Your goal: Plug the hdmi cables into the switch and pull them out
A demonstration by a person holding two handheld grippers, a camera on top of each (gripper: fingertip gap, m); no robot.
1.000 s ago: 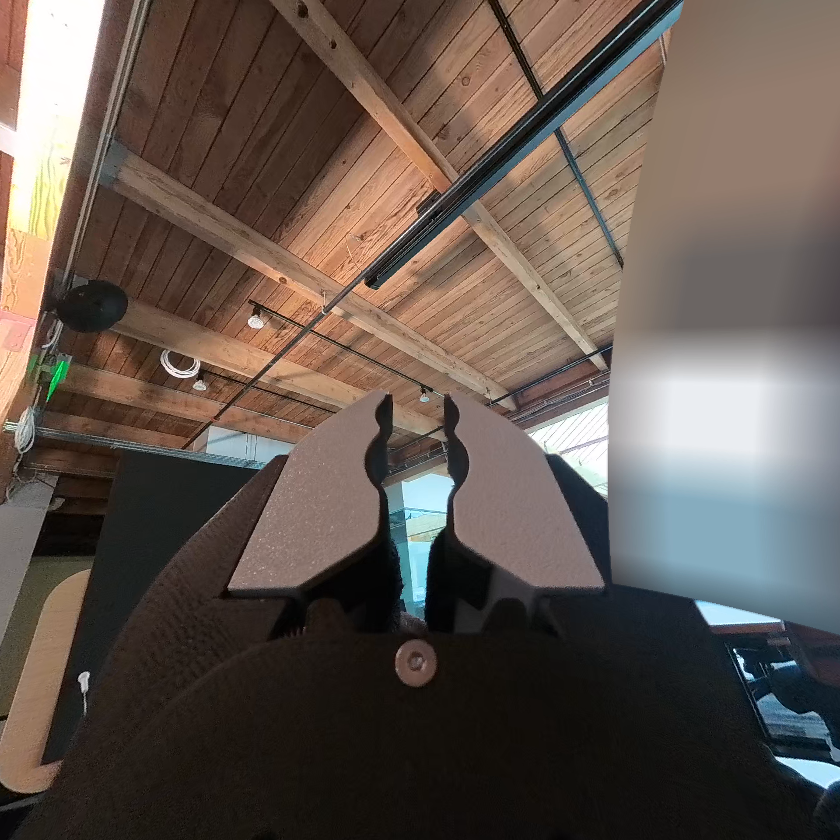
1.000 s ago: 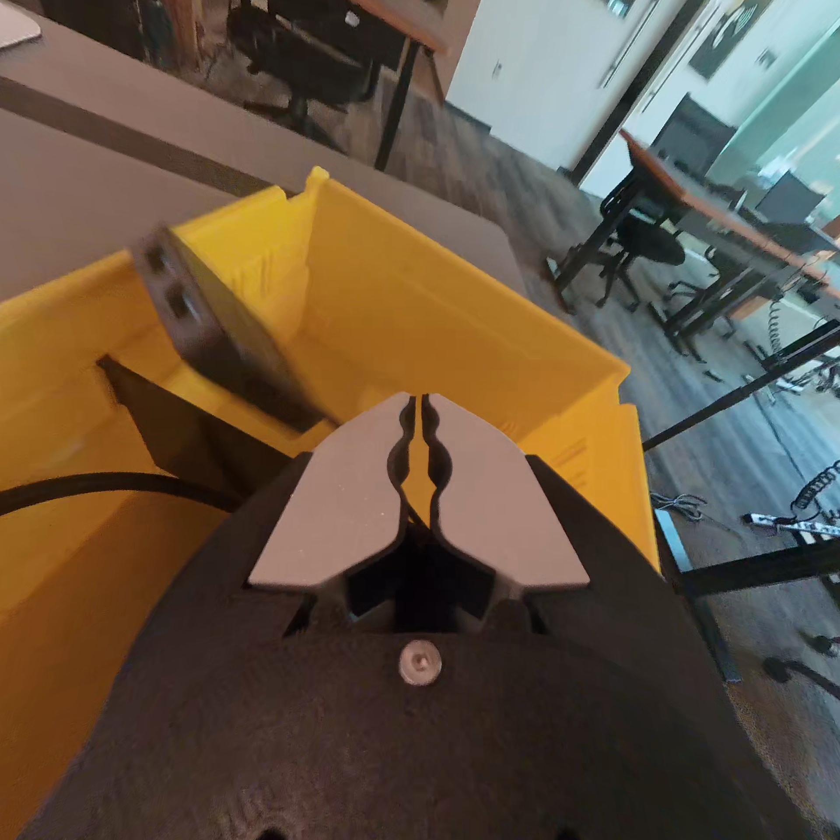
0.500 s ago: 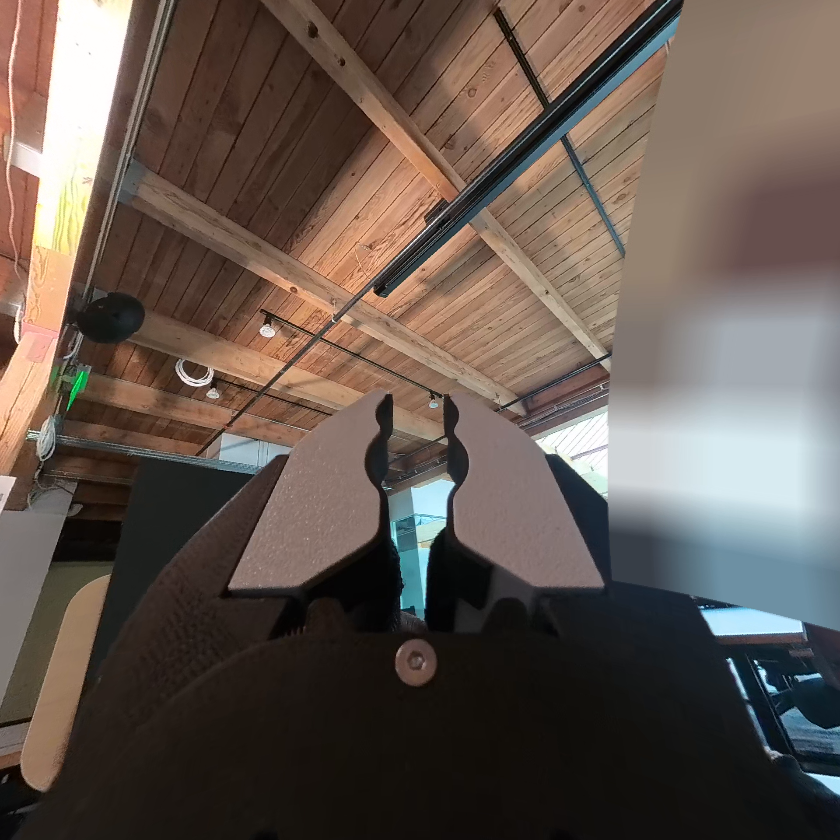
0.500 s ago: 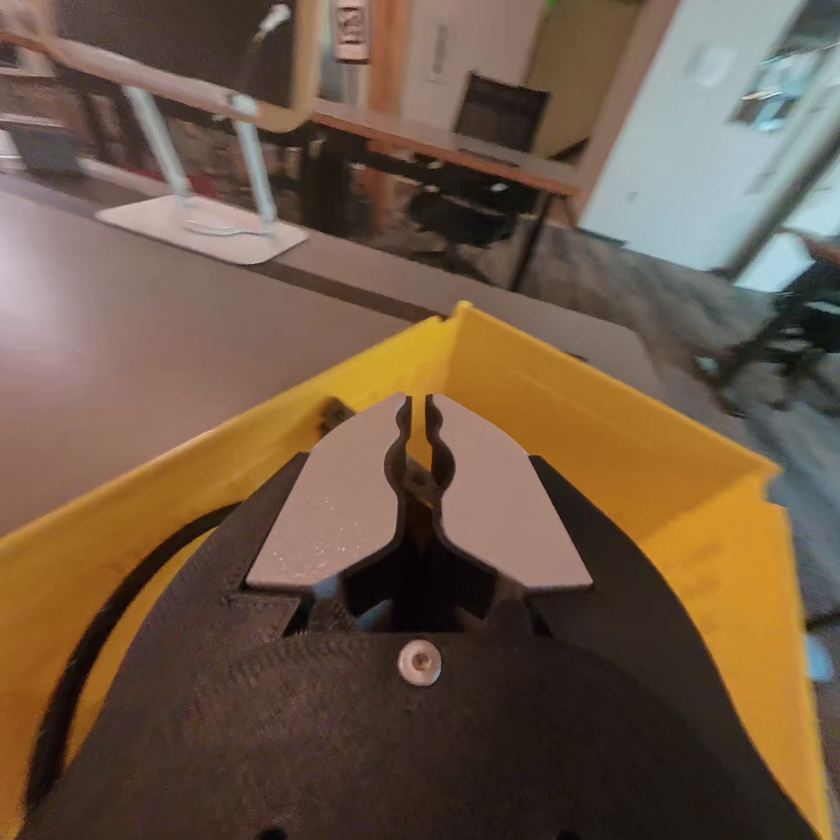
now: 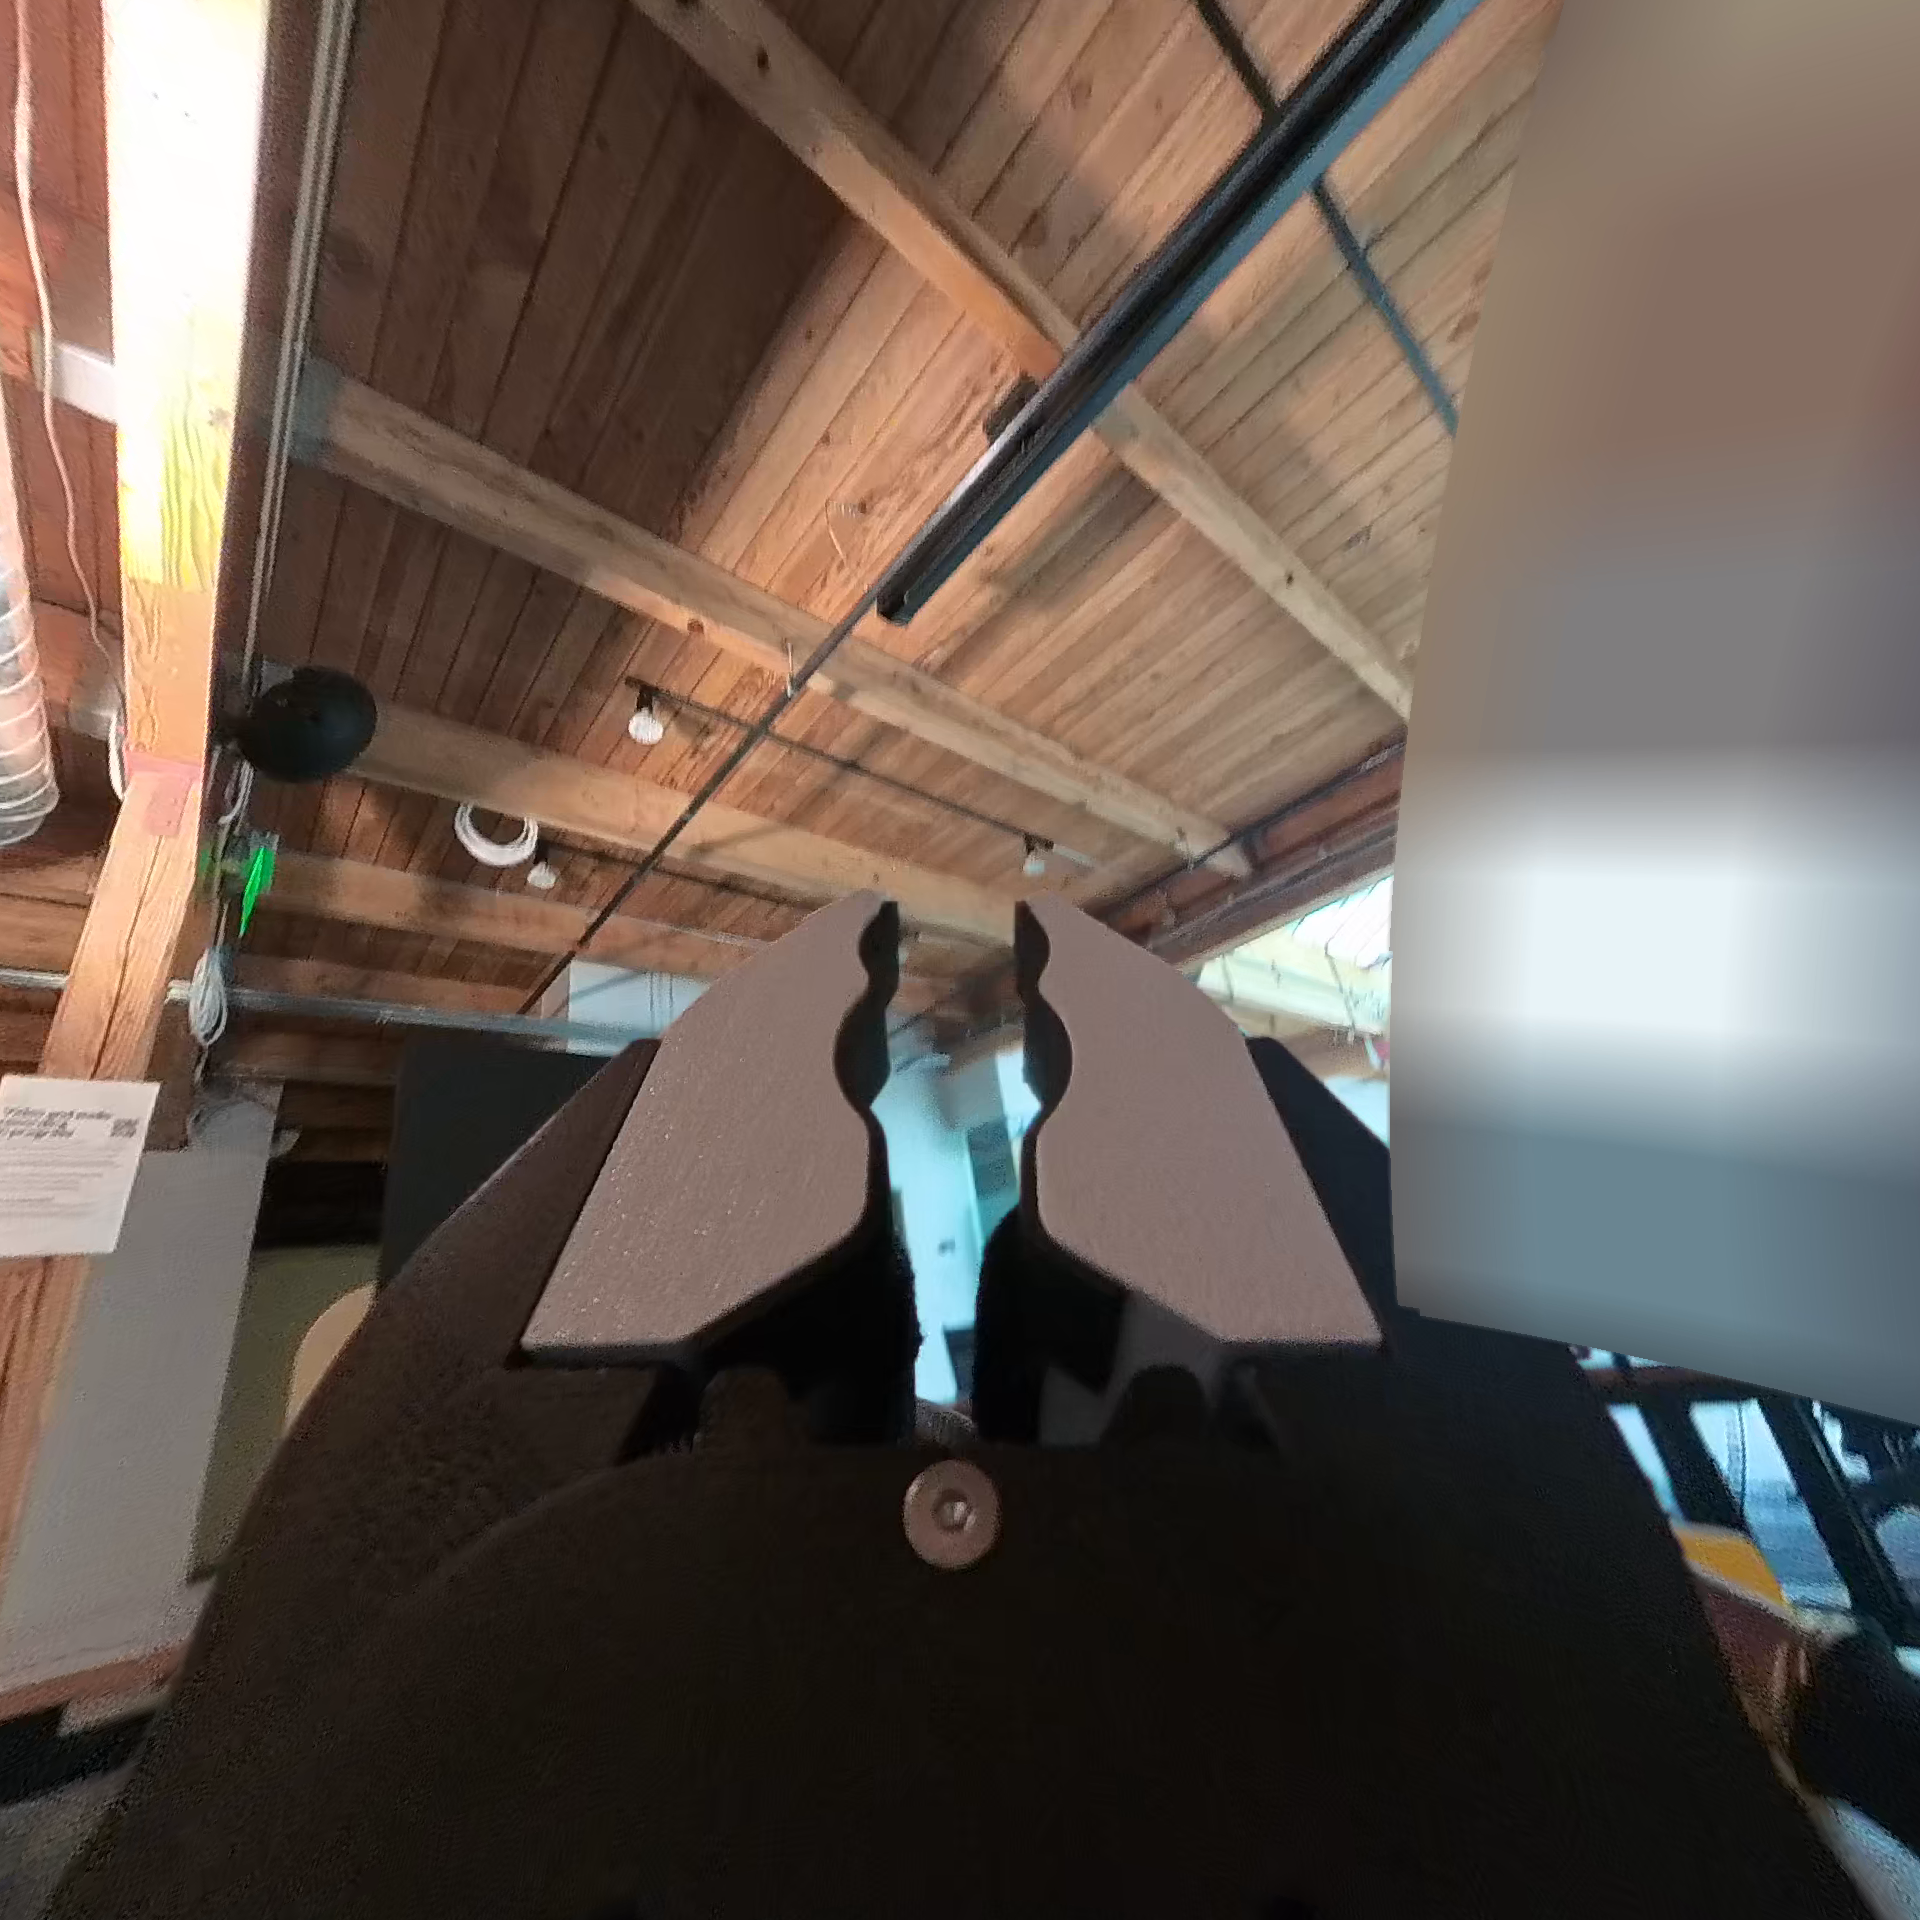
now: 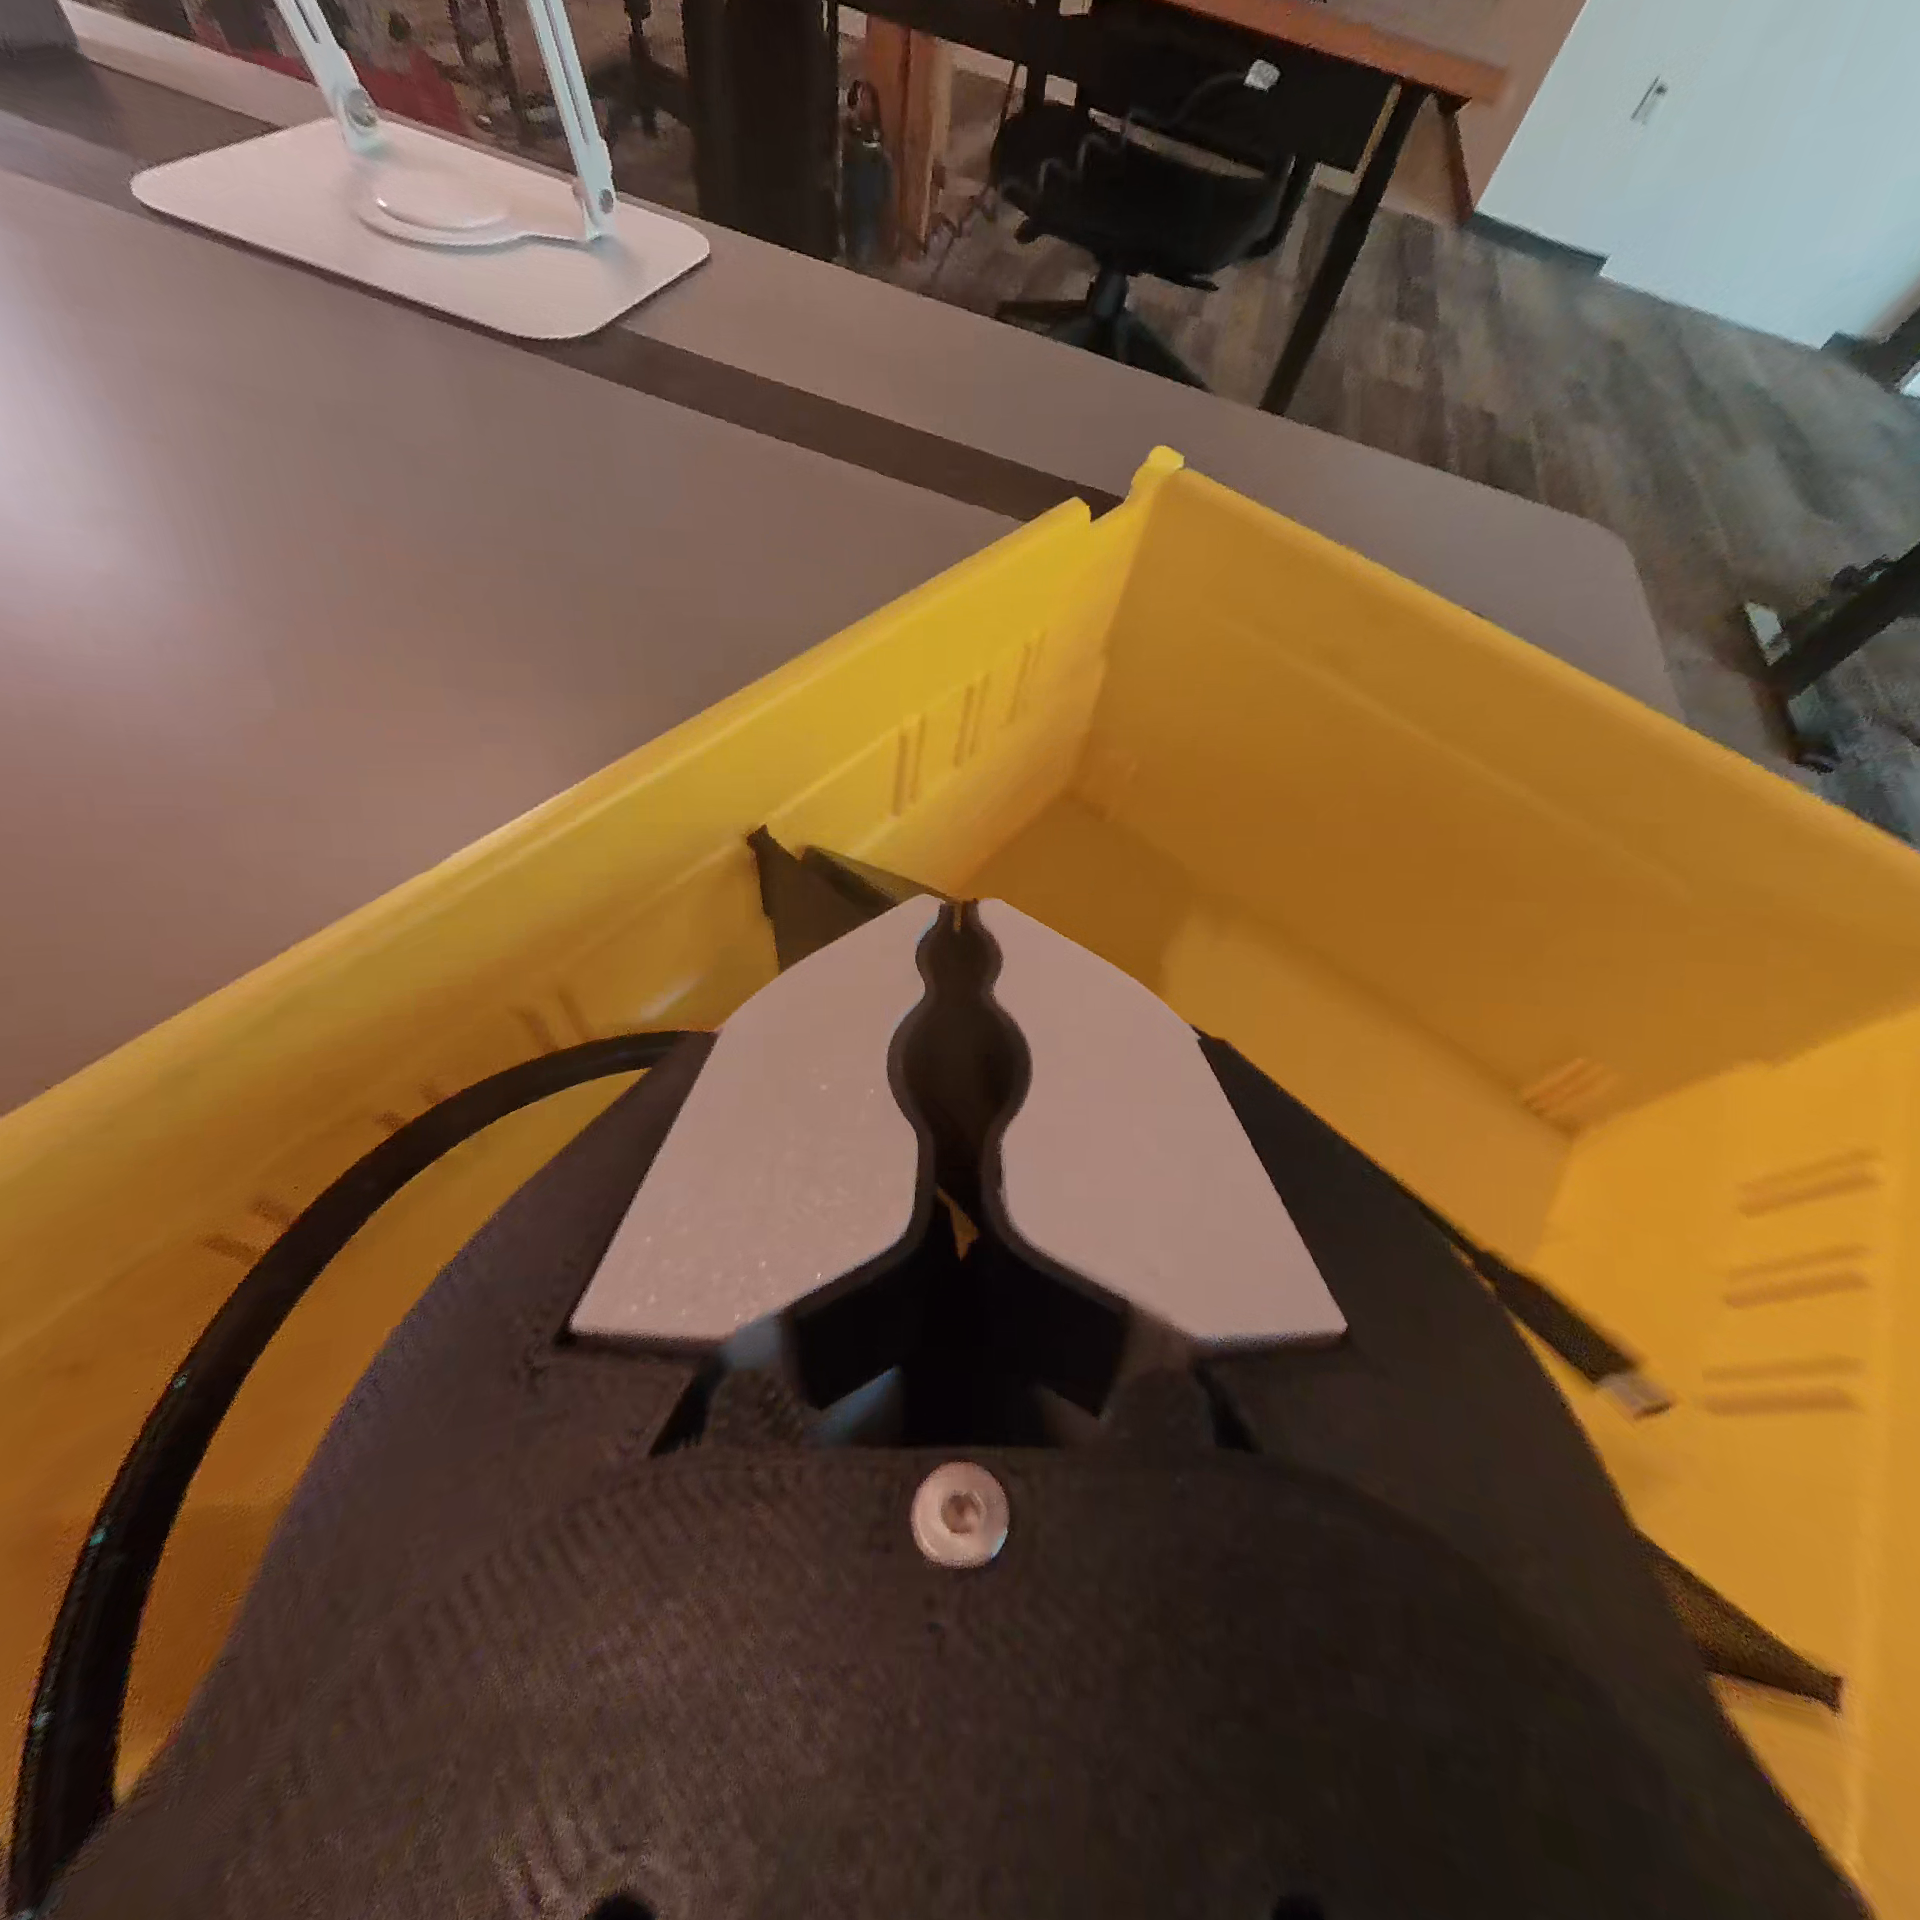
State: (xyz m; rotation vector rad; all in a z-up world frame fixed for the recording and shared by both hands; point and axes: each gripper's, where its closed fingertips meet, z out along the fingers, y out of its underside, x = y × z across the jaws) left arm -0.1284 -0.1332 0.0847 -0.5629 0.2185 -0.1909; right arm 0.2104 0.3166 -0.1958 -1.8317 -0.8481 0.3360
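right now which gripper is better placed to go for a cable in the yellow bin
Right. The right gripper sits inside the yellow bin, with the black cable beside it. The left gripper points up at the wooden ceiling, holding nothing.

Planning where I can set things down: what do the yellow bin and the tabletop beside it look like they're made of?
The yellow bin looks like moulded plastic: uniform colour, smooth semi-gloss walls, pressed-in slots and ribs. The tabletop is a smooth grey-brown surface with a soft sheen, probably laminate, though the core can't be told. The black cable in the bin looks rubber- or plastic-sheathed.
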